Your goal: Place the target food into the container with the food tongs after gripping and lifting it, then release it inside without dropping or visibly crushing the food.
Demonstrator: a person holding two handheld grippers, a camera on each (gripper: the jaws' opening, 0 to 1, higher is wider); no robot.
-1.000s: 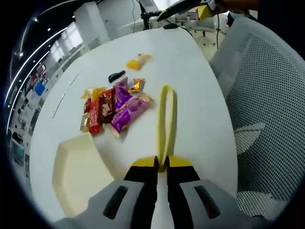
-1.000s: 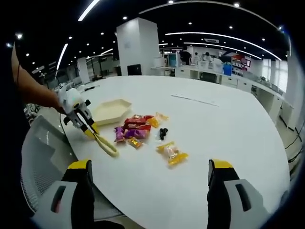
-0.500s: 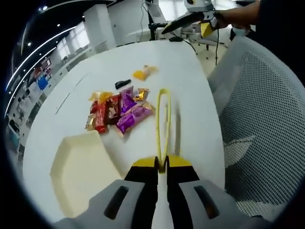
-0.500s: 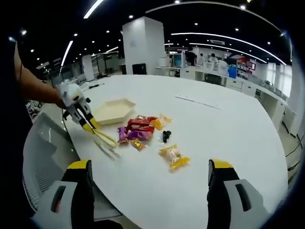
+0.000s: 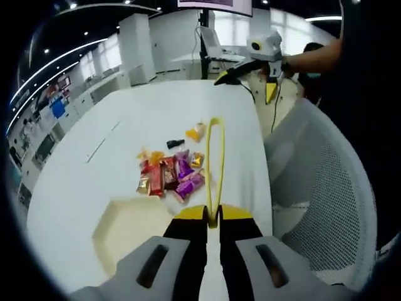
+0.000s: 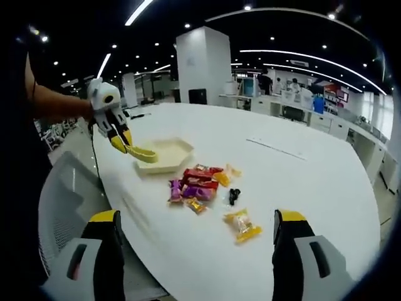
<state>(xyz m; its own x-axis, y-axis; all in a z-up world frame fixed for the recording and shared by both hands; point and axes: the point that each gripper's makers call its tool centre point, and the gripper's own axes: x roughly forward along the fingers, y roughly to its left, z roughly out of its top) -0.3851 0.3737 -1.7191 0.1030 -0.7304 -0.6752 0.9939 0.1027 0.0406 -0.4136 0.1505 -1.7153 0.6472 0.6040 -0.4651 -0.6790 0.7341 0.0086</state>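
Tongs [image 6: 143, 153] now lifted over tray [image 6: 168, 155]; right tool [image 6: 195, 251] wide apart.

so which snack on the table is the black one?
The small black packet lying apart, between the red-and-purple pile and the lone yellow packet. It is the one dark wrapper; it also shows in the left gripper view.
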